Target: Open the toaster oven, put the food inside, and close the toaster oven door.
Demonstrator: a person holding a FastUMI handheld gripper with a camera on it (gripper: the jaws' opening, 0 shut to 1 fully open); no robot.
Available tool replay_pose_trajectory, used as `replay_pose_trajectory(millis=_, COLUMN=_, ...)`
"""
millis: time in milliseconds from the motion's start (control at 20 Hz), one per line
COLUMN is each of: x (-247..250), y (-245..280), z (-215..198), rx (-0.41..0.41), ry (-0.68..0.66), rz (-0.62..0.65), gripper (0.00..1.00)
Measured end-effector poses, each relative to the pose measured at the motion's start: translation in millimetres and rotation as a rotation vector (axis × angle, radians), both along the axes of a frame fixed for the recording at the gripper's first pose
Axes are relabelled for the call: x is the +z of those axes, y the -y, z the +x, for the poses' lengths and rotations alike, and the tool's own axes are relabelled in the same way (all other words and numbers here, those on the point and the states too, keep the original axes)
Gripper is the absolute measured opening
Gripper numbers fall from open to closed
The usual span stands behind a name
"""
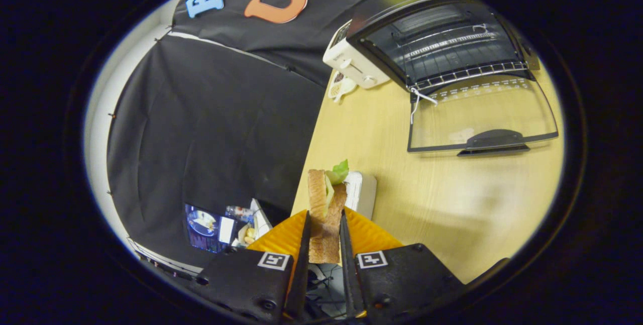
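The oven (432, 43) stands at the far end of the bench (452, 204) with its door (482, 114) already swung down flat, so the opening step looks done. The glass pane lies on the bench in front of the cavity, its dark handle (495, 140) nearest the claw, and a wire rack (452, 59) shows inside the cavity with nothing on it that I can make out.

The claw (324, 234) is narrowed onto the sandwich (325, 209): both fingers press its two bread faces, and it stands on edge between them with a green leaf poking out at the far end. It appears lifted off the bench, though the contact below is hidden by the fingers. Just beyond it sits a small white block (362, 192), and an orange thing (371, 234) lies under the fingers; I cannot tell what either is.

The sandwich is well apart from the oven, off to the left of the open door. So the task is roughly midway by my judgement: door open, food in hand. Left to do: carry the sandwich over the door, set it on the rack, let go, then lift the door shut
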State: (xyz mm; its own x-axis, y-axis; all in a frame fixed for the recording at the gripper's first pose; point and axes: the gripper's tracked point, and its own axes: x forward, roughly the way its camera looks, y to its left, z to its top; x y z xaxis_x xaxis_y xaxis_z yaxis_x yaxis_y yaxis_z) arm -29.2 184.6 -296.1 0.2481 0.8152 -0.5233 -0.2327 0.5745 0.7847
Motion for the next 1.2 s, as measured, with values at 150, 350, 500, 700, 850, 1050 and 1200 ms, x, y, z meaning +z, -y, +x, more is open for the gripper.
replay_pose_trajectory(millis=150, x=9.1, y=28.8, z=25.3, rx=-0.102, ry=-0.009, rz=0.079, gripper=0.36)
replay_pose_trajectory(millis=350, x=13.4, y=77.4, z=81.1, rx=-0.294, ry=0.061, rz=0.153, gripper=0.35)
replay_pose_trajectory(millis=500, x=18.6, y=107.0, z=124.0, rx=-0.437, ry=0.09, rz=0.252, gripper=0.35)
replay_pose_trajectory(millis=700, x=2.0, y=134.2, z=165.7, rx=-0.595, ry=0.005, rz=0.354, gripper=0.35)
replay_pose_trajectory(millis=850, x=-9.8, y=139.2, z=198.8, rx=-0.692, ry=0.012, rz=0.4, gripper=0.35)
replay_pose_trajectory(millis=1050, x=-9.8, y=145.7, z=248.4, rx=-0.816, ry=0.088, rz=0.447, gripper=0.35)
replay_pose_trajectory(millis=1200, x=-15.8, y=150.3, z=278.5, rx=-0.891, ry=0.18, rz=0.392, gripper=0.35)
